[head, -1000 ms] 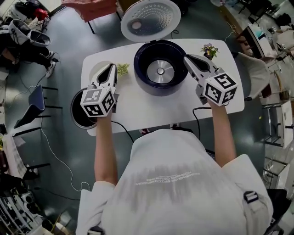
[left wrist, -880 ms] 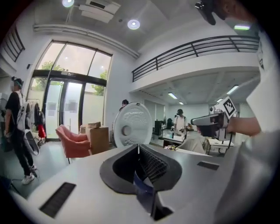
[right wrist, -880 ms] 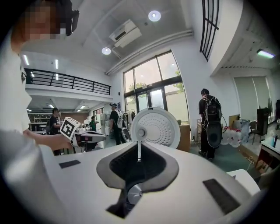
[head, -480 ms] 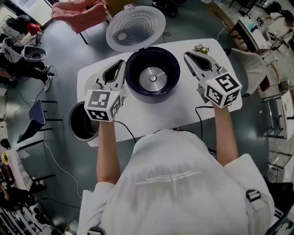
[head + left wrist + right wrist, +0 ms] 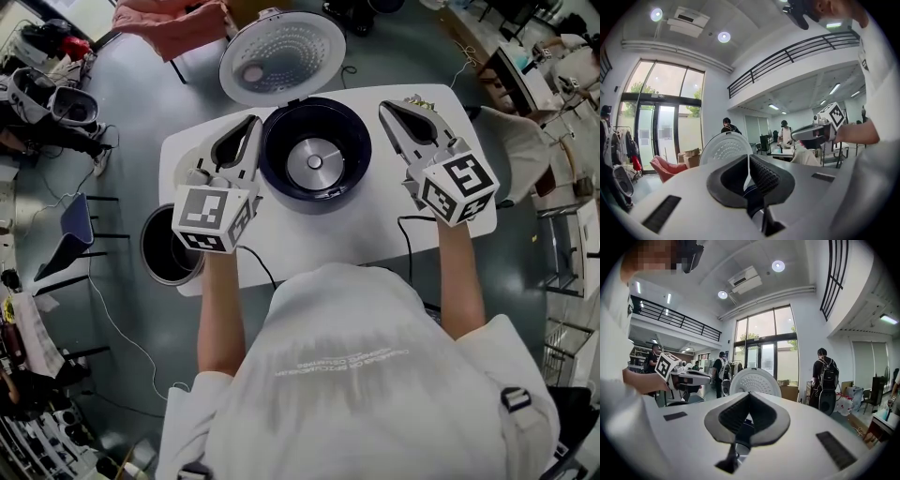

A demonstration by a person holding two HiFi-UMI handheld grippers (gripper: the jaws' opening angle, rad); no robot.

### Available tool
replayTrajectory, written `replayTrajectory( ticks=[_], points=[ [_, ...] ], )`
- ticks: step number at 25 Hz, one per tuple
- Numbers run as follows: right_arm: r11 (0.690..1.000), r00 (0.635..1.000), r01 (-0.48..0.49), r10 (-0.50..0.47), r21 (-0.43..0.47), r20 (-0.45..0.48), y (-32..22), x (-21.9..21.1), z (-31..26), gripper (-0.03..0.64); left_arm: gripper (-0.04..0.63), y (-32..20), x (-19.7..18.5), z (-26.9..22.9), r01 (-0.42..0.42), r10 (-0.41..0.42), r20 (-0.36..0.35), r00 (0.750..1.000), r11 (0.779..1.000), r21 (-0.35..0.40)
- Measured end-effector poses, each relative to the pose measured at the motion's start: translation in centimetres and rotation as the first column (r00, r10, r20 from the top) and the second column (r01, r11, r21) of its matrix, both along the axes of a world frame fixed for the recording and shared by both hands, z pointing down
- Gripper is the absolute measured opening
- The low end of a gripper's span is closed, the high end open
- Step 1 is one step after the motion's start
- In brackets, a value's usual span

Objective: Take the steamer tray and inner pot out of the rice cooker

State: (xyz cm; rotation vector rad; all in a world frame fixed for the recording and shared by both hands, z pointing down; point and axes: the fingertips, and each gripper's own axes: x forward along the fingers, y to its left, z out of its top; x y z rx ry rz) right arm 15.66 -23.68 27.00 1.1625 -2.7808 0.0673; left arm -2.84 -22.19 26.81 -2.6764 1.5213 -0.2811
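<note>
Both your claws are pinched together with nothing in them. The left claw (image 5: pixel 251 124) is up by the left side of the rice cooker (image 5: pixel 272 173); the right claw (image 5: pixel 388 107) is off to its right and only just finished closing. The cooker sits open on the worktop (image 5: pixel 309 234) with its bare heating plate (image 5: pixel 314 161) showing; a dark pot (image 5: pixel 169 248) sits at the worktop's left edge.

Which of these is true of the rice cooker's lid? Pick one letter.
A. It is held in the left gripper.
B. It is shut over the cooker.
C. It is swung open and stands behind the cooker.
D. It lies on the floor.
C: in the head view the white lid stands swung open on the far side of the rice cooker, whose round inside is uncovered.
</note>
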Motion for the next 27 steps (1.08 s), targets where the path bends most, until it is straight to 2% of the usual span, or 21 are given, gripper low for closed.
replayTrajectory(
  ticks=[13, 27],
  points=[
    [1.0, 1.0, 0.021, -0.021, -0.019, -0.002, -0.3, -0.3, 0.9, 0.026, 0.026, -0.2, 0.0, 0.4, 0.023, -0.022, 0.041, 0.999, 1.0, -0.003],
    [0.998, 0.999, 0.051, -0.051, -0.04, -0.004, 0.2, -1.6, 1.6, 0.026, 0.026, 0.4, -1.1, 0.7, 0.032, -0.031, 0.038, 0.999, 0.999, -0.018]
  ],
)
